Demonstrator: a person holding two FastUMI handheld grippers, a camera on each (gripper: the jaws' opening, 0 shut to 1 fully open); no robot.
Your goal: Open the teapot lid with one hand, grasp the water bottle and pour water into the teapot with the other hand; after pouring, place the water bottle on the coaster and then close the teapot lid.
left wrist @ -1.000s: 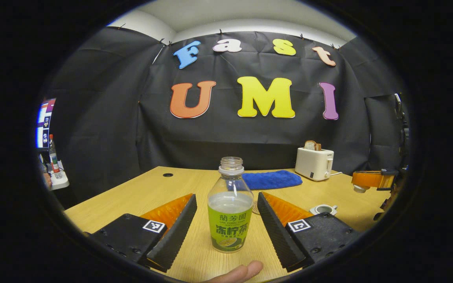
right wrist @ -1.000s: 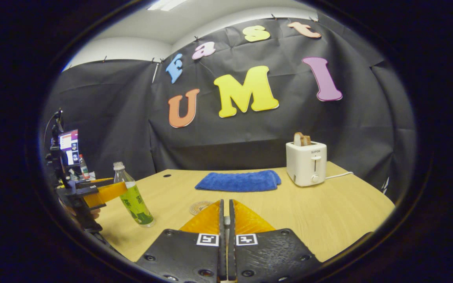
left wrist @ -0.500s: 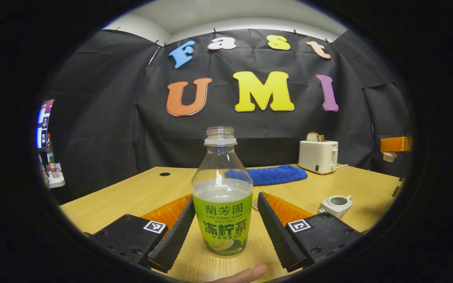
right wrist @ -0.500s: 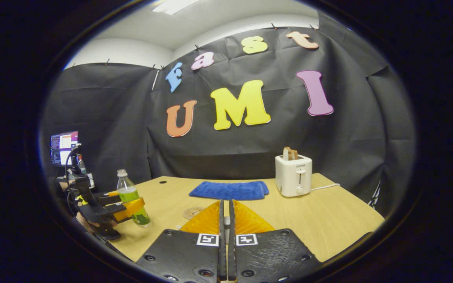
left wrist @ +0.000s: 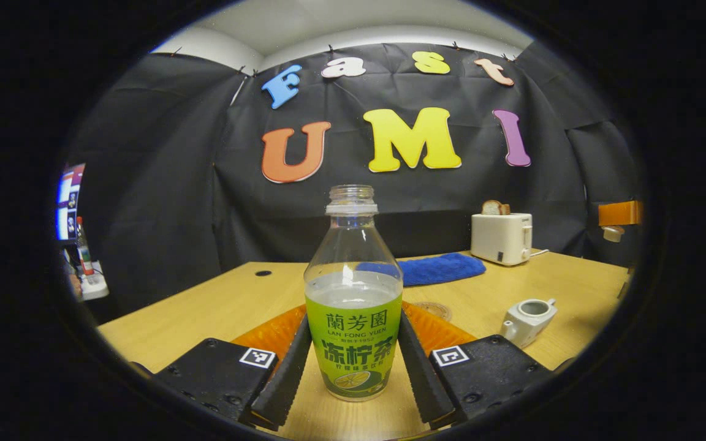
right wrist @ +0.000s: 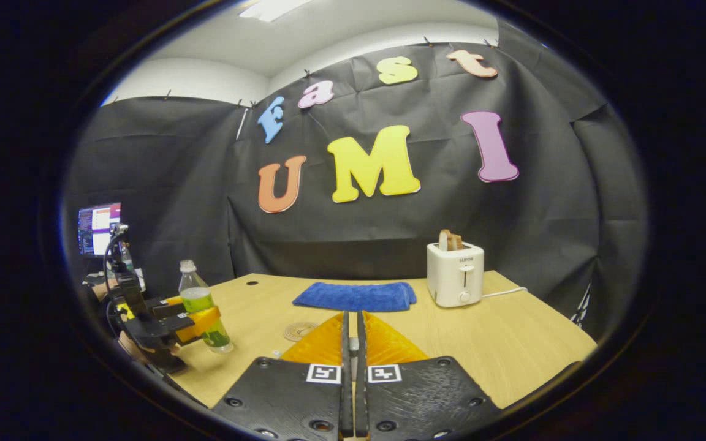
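Left tongs (left wrist: 353, 361) have closed onto bottle (left wrist: 353, 318) (upright).

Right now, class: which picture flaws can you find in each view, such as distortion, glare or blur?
Left gripper view: fisheye bends the table edge; the water bottle is sharp, with small highlights on its clear shoulder. Right gripper view: the wall curves strongly, a ceiling light glares at the top, and the bottle looks small and soft.

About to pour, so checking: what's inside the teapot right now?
The teapot stands lidless on the table; its open mouth shows a pale inner wall, but the bottom is hidden by the rim, so any water cannot be told.
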